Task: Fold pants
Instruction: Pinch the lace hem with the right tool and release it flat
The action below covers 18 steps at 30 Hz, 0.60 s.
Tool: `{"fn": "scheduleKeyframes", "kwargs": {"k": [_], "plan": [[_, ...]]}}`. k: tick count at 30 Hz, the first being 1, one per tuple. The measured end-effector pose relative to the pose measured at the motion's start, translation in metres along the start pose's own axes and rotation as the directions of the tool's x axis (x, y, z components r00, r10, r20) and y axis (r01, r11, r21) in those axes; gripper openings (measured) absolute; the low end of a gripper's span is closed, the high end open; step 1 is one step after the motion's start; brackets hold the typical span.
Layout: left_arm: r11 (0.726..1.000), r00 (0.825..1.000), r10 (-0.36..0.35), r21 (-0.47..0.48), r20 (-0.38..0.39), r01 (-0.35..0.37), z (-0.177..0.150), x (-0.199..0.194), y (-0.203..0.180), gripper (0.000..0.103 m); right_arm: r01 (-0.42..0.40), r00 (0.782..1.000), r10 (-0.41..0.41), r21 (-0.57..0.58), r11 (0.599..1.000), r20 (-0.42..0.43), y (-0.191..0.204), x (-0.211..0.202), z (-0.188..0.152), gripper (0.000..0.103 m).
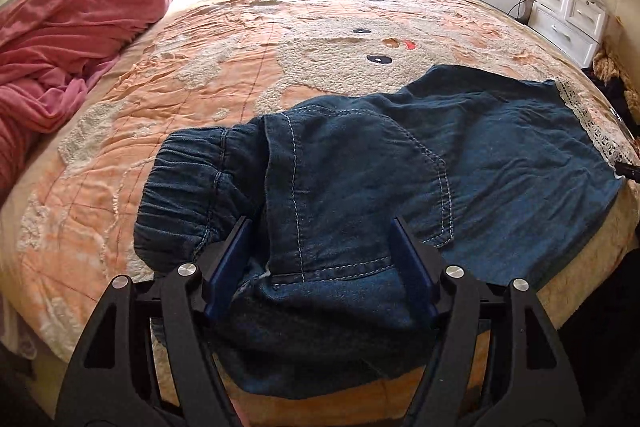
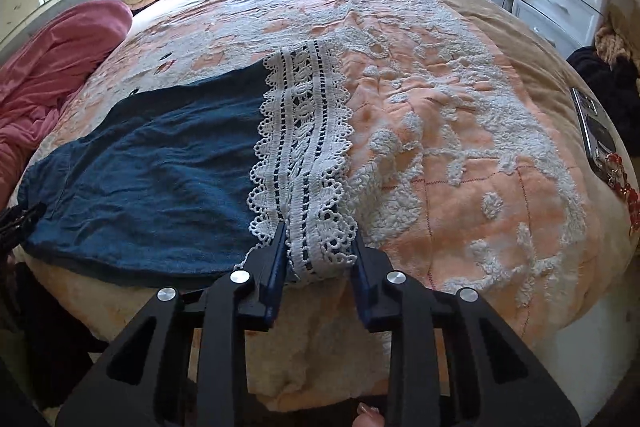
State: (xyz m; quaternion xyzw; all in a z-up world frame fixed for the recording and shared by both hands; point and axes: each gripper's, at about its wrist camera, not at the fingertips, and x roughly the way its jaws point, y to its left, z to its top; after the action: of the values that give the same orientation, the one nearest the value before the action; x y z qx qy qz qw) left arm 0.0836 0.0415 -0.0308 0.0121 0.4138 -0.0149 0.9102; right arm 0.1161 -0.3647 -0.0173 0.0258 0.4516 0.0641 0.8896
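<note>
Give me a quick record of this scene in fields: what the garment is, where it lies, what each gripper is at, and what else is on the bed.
garment: denim pants with white lace hem
surface: bed, peach quilt
left gripper: jaws either side of the waist end, pads not pressing
right gripper: jaws around the near end of the lace hem, looks gripped
fold: not yet made, pants lie spread out
also on bed: pink blanket, at the left

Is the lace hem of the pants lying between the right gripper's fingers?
Yes: in the right wrist view the white lace hem runs down between the right gripper's blue fingers.
</note>
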Motion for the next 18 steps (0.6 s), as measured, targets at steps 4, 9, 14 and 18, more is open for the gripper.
{"fn": "scheduleKeyframes", "kwargs": {"k": [4,9,14,18], "plan": [[1.000,1.000,-0.017,-0.004,0.003,0.017,-0.001,0.000,0.004,0.062,-0.004,1.000,0.004,0.012,1.000,0.001,-0.005,0.004,-0.005,0.027],[1.000,0.999,-0.029,0.004,0.018,0.029,-0.003,0.000,0.005,0.062,0.003,0.999,-0.005,0.029,1.000,0.050,-0.006,0.005,-0.014,0.028],[1.000,1.000,-0.015,-0.009,0.026,0.015,-0.003,-0.004,0.000,0.064,-0.004,0.997,0.001,0.040,0.999,0.078,-0.007,0.001,-0.015,0.031],[1.000,1.000,-0.010,-0.002,0.024,0.010,-0.007,-0.011,-0.005,0.070,0.014,0.996,-0.018,0.050,0.999,0.091,-0.004,-0.006,-0.014,0.037]]}}
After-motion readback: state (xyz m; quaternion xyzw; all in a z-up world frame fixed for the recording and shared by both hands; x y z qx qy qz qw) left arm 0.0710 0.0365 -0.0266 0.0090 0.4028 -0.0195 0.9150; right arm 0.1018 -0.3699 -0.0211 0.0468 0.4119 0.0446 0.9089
